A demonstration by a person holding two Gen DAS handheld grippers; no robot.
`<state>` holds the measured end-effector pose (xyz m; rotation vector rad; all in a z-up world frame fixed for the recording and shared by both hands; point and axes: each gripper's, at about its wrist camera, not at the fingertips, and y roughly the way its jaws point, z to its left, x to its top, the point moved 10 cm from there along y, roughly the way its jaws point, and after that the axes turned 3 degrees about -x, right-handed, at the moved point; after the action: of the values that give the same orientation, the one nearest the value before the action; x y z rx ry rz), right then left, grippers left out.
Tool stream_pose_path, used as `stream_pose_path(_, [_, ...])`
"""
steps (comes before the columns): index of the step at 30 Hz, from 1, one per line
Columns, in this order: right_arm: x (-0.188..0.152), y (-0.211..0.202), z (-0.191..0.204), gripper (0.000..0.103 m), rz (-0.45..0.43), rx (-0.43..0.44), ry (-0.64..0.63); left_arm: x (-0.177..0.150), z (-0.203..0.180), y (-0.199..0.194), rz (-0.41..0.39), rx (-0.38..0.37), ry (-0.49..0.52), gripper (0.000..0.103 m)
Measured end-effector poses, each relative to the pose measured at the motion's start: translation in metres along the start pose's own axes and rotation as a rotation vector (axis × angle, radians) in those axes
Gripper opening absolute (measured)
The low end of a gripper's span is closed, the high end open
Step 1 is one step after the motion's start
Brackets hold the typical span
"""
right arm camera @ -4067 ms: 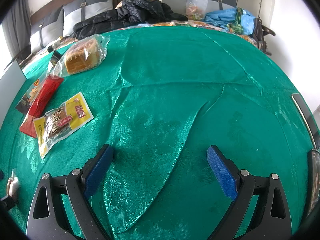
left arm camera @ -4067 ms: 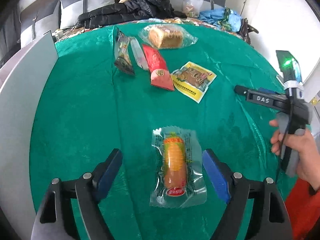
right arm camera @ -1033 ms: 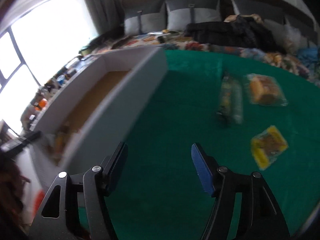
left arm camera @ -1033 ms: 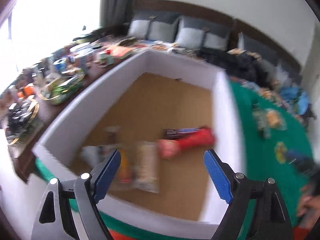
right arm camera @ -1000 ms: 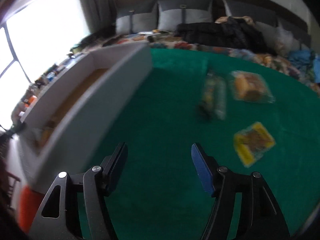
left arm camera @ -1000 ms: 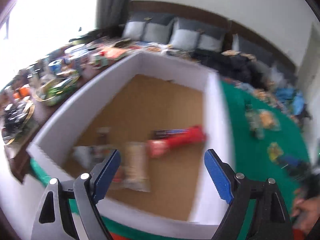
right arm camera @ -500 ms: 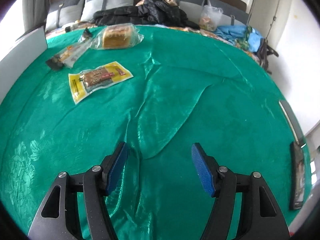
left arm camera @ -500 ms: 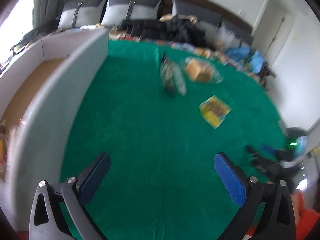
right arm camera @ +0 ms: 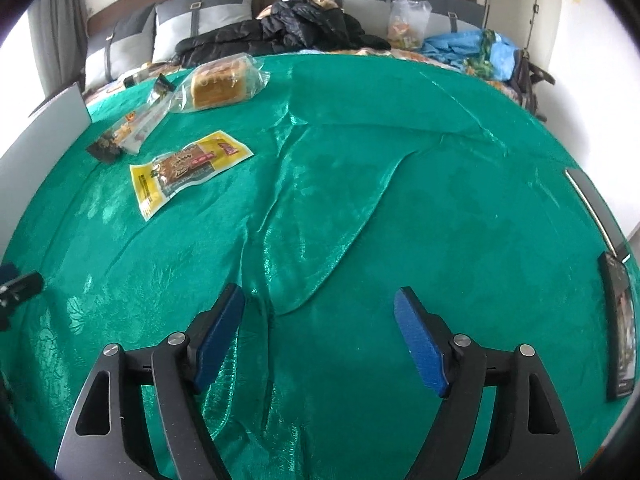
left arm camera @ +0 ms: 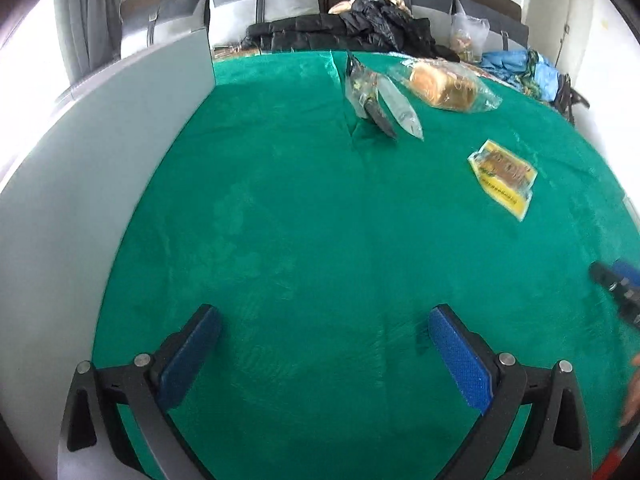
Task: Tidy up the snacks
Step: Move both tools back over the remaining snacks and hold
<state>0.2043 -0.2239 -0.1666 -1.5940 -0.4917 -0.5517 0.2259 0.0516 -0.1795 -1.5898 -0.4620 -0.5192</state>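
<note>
Four snack packets remain on the green-covered desk (left arm camera: 304,216), all beyond the grey-walled box (left arm camera: 80,184) that takes up the desk's left side in the left wrist view. A bagged bread loaf (left arm camera: 444,87) lies farthest from the box; two slim clear-wrapped bars (left arm camera: 380,100) lie side by side between the loaf and the box's far corner; a yellow packet (left arm camera: 504,178) sits nearer the cameras, well apart from the box. A second ago the left claw (left arm camera: 320,352) looked down into that box, where several snacks already lay; now it has swung back over bare cloth, its jaws have just opened to full width, and nothing is between them. The right claw (right arm camera: 320,332) has likewise turned from the box toward the open desk, and its jaws have just opened to a fairly wide gap, also empty. The sausage and the red packet seen on the cloth four seconds ago are gone from it, so that delivery looks finished and both claws seem free for another pick. The yellow packet (right arm camera: 188,168) appears the nearest candidate, though either claw would need to travel forward to reach it.
</note>
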Motion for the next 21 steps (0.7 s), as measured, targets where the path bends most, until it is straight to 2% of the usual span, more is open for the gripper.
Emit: stream_pose_path(21, [-0.0012,-0.0014,0.0022,0.081,0.001,0.006,0.007,0.0018,-0.0013,-0.0030,0.003,-0.005,0.001,0.103])
